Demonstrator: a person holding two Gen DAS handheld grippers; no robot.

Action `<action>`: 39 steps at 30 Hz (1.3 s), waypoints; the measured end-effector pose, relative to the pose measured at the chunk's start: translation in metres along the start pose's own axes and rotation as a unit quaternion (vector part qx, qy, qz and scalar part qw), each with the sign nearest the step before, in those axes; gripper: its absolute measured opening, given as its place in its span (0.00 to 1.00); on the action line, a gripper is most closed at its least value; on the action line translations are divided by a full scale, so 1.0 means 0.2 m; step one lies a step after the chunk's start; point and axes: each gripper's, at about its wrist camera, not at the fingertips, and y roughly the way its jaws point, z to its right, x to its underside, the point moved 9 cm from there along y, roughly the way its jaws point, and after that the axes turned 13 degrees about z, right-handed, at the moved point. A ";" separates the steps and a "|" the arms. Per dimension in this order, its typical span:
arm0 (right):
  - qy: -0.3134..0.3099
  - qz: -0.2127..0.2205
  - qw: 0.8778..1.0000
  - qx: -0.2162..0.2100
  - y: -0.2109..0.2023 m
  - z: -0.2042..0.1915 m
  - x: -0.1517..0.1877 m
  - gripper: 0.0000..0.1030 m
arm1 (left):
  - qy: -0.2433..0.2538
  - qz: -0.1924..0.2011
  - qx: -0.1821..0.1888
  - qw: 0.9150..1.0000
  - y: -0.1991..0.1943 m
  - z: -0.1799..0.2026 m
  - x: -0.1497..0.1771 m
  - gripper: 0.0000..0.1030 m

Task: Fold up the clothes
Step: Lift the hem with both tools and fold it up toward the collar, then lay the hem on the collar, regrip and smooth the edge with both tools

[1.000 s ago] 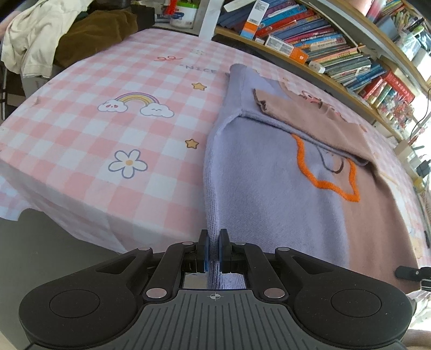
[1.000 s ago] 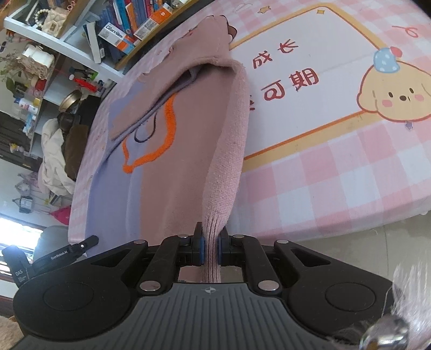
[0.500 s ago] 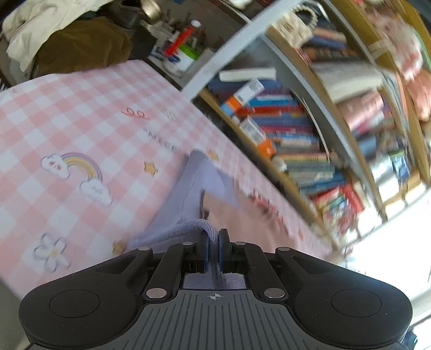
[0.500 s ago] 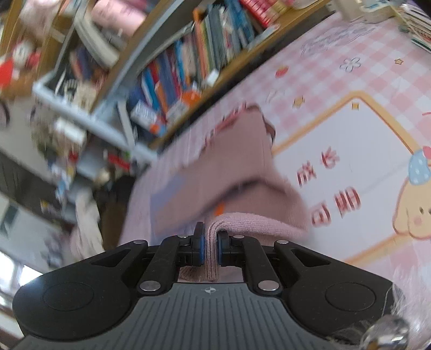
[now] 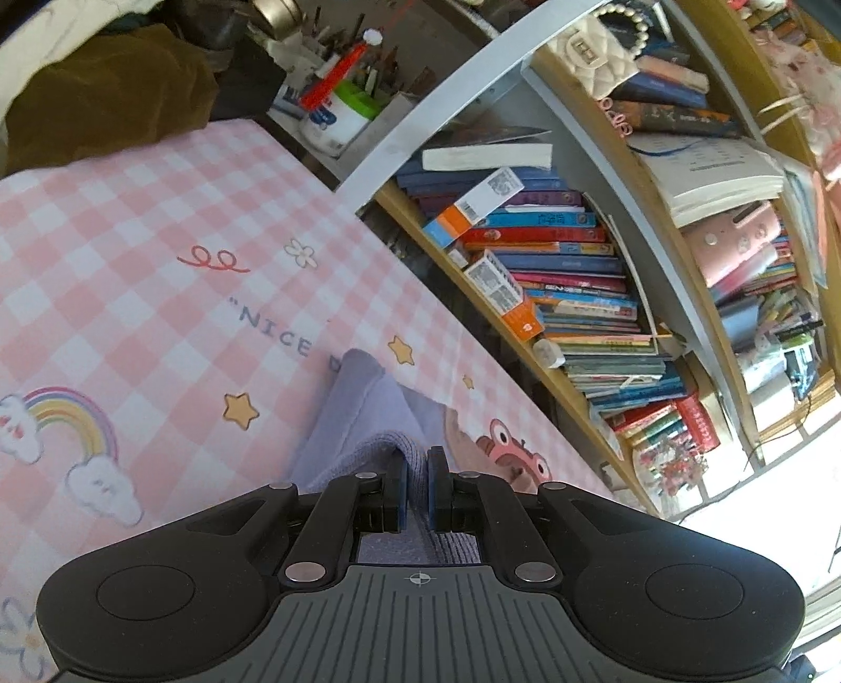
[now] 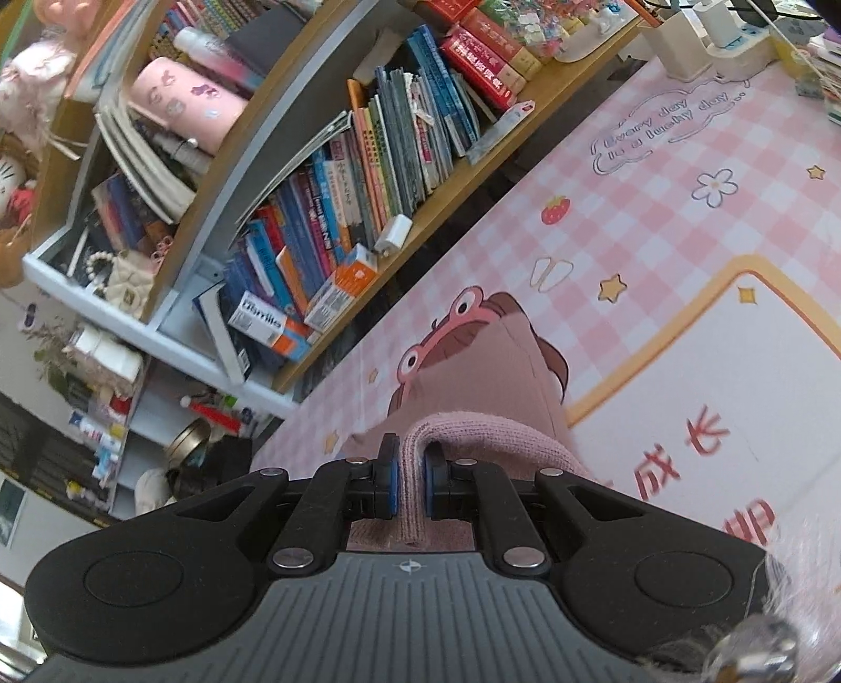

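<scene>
A knit sweater, lavender on one side and dusty pink on the other, lies on the pink checked tablecloth. My left gripper (image 5: 415, 473) is shut on the lavender hem (image 5: 368, 415), lifted and carried over the far part of the sweater. My right gripper (image 6: 411, 467) is shut on the pink hem (image 6: 473, 431), likewise lifted over the pink far part (image 6: 489, 378). Most of the sweater is hidden under the grippers.
The tablecloth (image 5: 131, 273) has cartoon prints. A bookshelf (image 5: 567, 273) packed with books runs along the table's far edge, also in the right wrist view (image 6: 368, 173). A pen cup (image 5: 341, 113) and brown clothes (image 5: 94, 110) sit far left. Chargers (image 6: 704, 37) stand far right.
Both grippers have lifted the near hem and carried it forward towards the sweater's far end. The views now tilt up to the bookshelf.
</scene>
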 end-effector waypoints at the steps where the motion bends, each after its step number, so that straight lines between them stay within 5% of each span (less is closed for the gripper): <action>1: 0.001 0.002 1.000 0.002 0.03 0.00 -0.01 0.08 | -0.002 -0.002 -0.001 1.000 0.02 -0.01 -0.01 0.06; 13: -0.033 -0.002 0.998 0.055 0.35 0.04 -0.04 0.12 | 0.019 -0.048 -0.024 0.998 0.31 -0.07 -0.02 0.09; 14: -0.042 -0.003 0.997 0.062 0.37 0.05 -0.04 0.14 | 0.022 -0.053 -0.026 0.998 0.32 -0.08 -0.01 0.12; 16: -0.056 0.000 0.996 0.070 0.40 0.05 -0.05 0.32 | 0.026 -0.060 -0.020 0.998 0.34 -0.07 -0.01 0.22; 18: -0.067 0.017 0.995 0.071 0.41 0.03 -0.07 0.39 | 0.025 -0.050 -0.004 0.998 0.34 -0.04 -0.03 0.51; 20: -0.081 0.030 0.993 0.080 0.39 0.04 -0.10 0.40 | 0.021 -0.017 0.017 0.999 0.31 -0.02 -0.10 0.66; 22: -0.096 0.041 0.990 0.091 0.38 0.05 -0.13 0.42 | 0.026 0.007 0.021 0.999 0.29 -0.02 -0.16 0.67; 25: -0.153 0.033 0.981 0.112 0.39 0.07 -0.12 0.45 | 0.097 0.009 -0.017 0.995 0.29 -0.03 -0.17 0.67; 29: -0.250 0.012 0.960 0.125 0.44 0.07 -0.05 0.49 | 0.246 -0.002 -0.040 0.968 0.34 0.01 -0.07 0.67; 32: -0.312 -0.006 0.943 0.118 0.52 0.05 0.02 0.49 | 0.309 -0.008 -0.044 0.950 0.42 0.03 0.01 0.66; 34: -0.328 -0.021 0.937 0.121 0.59 0.06 0.06 0.35 | 0.328 -0.017 -0.031 0.944 0.48 0.07 0.05 0.66; 35: -0.331 -0.028 0.935 0.121 0.62 0.07 0.07 0.29 | 0.343 -0.020 -0.025 0.939 0.51 0.09 0.08 0.53; 36: -0.332 -0.032 0.935 0.120 0.64 0.08 0.08 0.16 | 0.360 -0.028 -0.020 0.932 0.53 0.11 0.10 0.16; 37: -0.328 -0.031 0.937 0.119 0.63 0.08 0.07 0.06 | 0.374 -0.033 -0.015 0.927 0.54 0.12 0.12 0.03; 39: -0.314 -0.020 0.942 0.116 0.60 0.08 0.04 0.05 | 0.380 -0.018 -0.011 0.925 0.51 0.14 0.09 0.04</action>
